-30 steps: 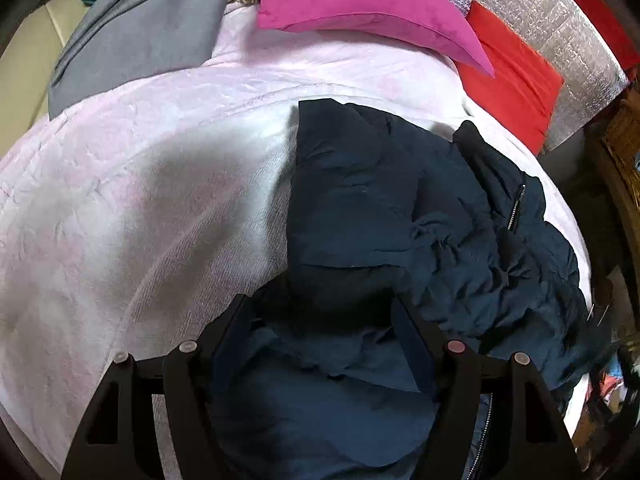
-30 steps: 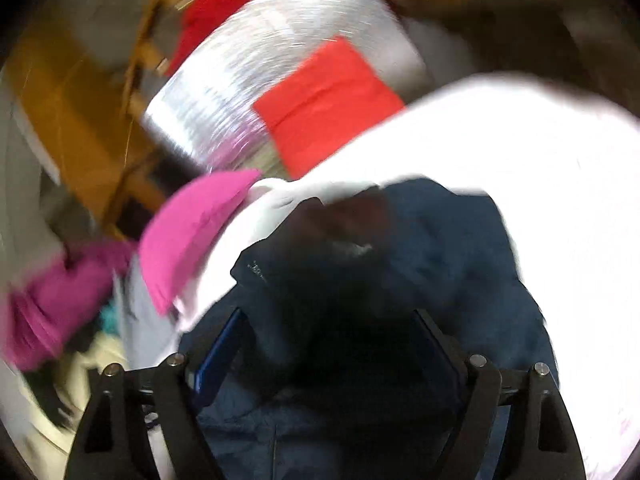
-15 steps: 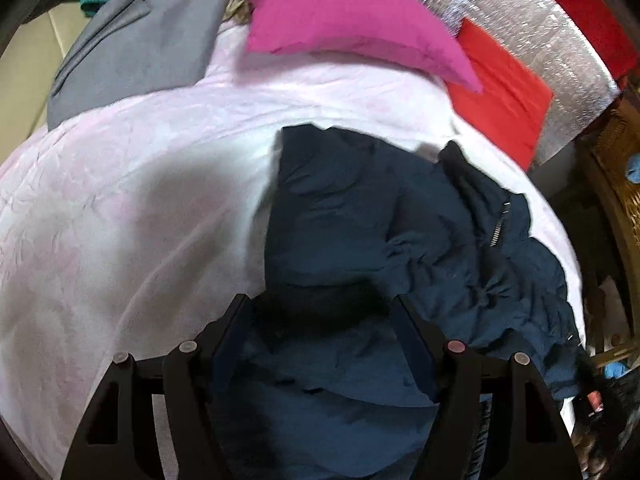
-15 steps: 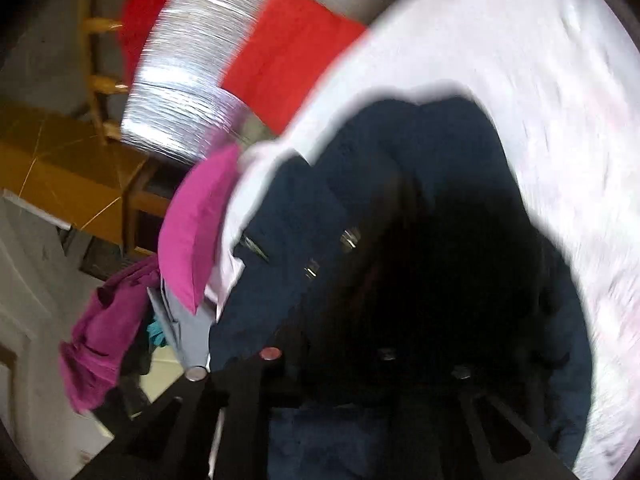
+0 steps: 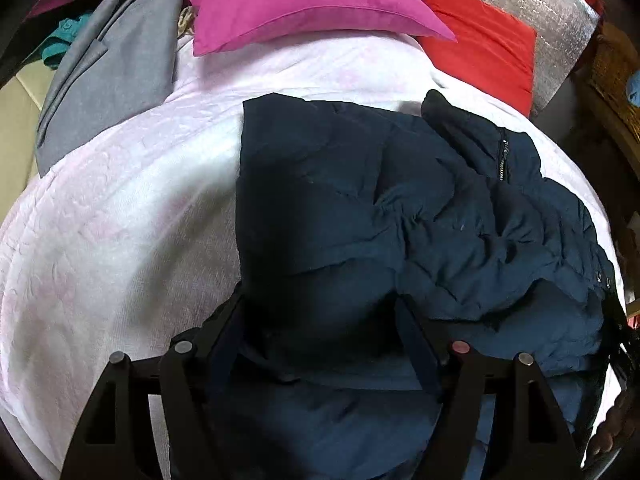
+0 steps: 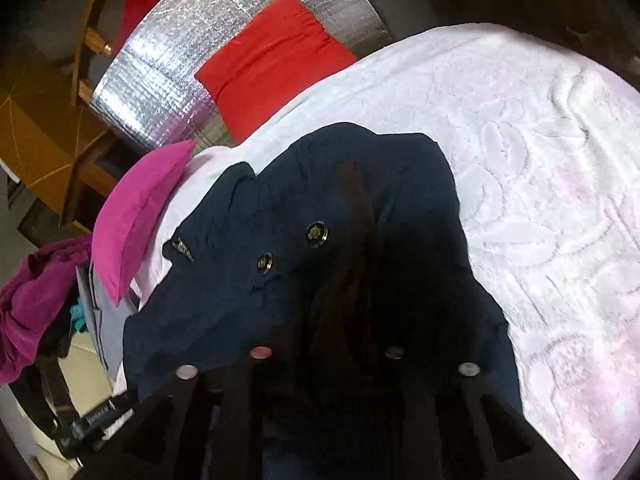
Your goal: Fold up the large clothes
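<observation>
Left view, nearest first: the left hand-held gripper (image 5: 320, 320) sits at 6 o'clock, its fingers spread apart with navy jacket (image 5: 380, 208) fabric bunched between them; whether they pinch it cannot be told. The jacket lies on a bed (image 5: 120, 220) covered in pale pink, its long axis running from the gripper toward 2 o'clock, zipper collar (image 5: 500, 152) at the far end. Beyond, at 12 o'clock, a pink pillow (image 5: 300, 4); at 10 o'clock, a grey garment (image 5: 112, 80); at 1 o'clock, a red cushion (image 5: 480, 40).

Right view: the right hand-held gripper (image 6: 324, 360) is low over the jacket's buttoned (image 6: 316, 235) edge, its tips lost in shadow, so its state cannot be told. It looks the nearer to that edge.
</observation>
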`<state>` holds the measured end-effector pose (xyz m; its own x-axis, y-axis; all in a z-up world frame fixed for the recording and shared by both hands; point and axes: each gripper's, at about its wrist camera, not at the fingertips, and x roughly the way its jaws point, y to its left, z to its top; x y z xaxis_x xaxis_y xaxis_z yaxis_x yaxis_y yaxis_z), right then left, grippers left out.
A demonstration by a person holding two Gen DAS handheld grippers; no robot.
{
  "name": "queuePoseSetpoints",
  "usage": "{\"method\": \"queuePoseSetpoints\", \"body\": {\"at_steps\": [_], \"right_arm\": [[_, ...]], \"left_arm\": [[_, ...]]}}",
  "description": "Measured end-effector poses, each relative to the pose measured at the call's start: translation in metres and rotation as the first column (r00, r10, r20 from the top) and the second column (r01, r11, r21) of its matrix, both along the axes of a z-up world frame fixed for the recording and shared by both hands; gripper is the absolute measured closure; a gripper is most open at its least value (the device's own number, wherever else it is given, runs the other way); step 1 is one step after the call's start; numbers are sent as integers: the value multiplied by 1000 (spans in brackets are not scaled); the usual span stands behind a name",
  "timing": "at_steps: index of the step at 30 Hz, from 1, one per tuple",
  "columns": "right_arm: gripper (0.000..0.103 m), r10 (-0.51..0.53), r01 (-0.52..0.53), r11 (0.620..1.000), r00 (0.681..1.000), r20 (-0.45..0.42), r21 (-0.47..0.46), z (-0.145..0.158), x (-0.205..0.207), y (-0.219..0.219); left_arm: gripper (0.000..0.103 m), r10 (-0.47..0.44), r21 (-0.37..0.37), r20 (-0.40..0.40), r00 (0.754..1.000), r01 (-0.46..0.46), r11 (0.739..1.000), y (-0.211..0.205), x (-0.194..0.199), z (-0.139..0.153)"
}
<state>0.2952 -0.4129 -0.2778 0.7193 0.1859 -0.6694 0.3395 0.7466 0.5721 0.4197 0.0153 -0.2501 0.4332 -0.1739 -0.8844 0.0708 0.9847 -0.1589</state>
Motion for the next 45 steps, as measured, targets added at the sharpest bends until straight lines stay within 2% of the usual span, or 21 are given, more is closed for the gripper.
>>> {"method": "queuePoseSetpoints", "body": {"at_steps": [1,3,7,9,11,14,16,18,20,24,30,45], "right_arm": [[51,3,-3,1000,1000,17,1,6,-6,1],[43,-11,13,999,999,46,-46,20,-18,6],[44,8,21,980,990,142,-199,55,-46,23],[50,44,-2,972,984,172,-234,67,-46,34],[51,82,-30,963,979,185,-267,74,-38,48],[56,126,-91,961,985,118,-260,61,-10,64],[58,133,-126,969,991,18,-214,34,13,68],[62,140,-151,973,987,-73,-173,4,25,66],[63,122,-129,982,991,-58,-138,-9,22,63],[62,156,-168,968,985,-78,-187,-9,23,69],[62,163,-176,965,983,-81,-194,-11,23,68],[62,180,-186,964,982,-51,-189,-15,17,64]], "left_arm": [[27,2,0,6,1000,-2,1000,2,-1,0],[27,7,16,35,999,-8,1000,2,-3,6],[27,13,57,147,989,-22,998,2,-15,28],[27,7,65,196,981,-20,998,-1,-20,37],[27,-13,75,219,976,-4,997,-7,-24,40],[27,-61,101,188,980,42,994,-21,-24,30],[27,-79,116,110,991,66,991,-27,-20,13],[23,-83,140,77,994,71,988,-31,-17,1],[20,-85,162,90,992,69,984,-33,-19,2],[14,-92,173,88,992,75,982,-34,-18,-7],[9,-125,233,125,984,94,968,-45,-26,-14],[1,-130,243,140,982,93,966,-41,-22,-26]]}}
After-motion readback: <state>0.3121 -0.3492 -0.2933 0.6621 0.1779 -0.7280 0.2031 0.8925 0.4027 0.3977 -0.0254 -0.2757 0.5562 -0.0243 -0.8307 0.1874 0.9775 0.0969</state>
